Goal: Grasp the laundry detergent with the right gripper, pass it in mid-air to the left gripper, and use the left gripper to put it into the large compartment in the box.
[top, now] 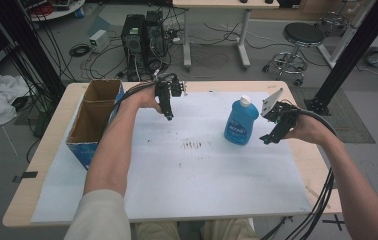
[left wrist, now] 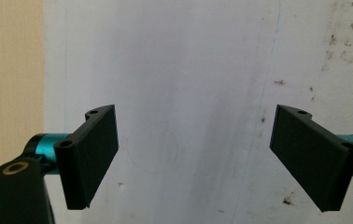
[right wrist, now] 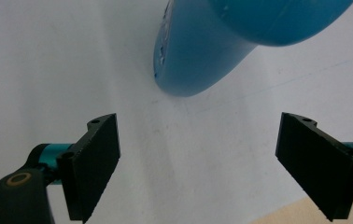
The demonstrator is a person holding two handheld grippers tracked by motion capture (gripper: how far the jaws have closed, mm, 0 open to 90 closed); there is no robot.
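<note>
On table: 1 blue bottle (top: 240, 121), 1 cardboard box (top: 93, 120), 1 white mat (top: 187, 165). Grippers in hand: 2, left gripper (top: 168, 116) and right gripper (top: 266, 139).

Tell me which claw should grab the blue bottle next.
Right. The right claw is open beside the blue bottle and facing it; the left claw hangs farther off over bare white sheet.

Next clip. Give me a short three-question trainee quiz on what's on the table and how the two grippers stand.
1. True or false: the right gripper is clamped on the blue plastic bottle with a white cap.
2. Which thing stands at the table's left edge? A) open brown cardboard box B) metal bowl C) red mug
3. What is between the pads of the left gripper?

Key
1. False: its jaws are open, beside the upright bottle and apart from it.
2. A.
3. Nothing; the jaws stand wide above the stained white sheet.
</note>
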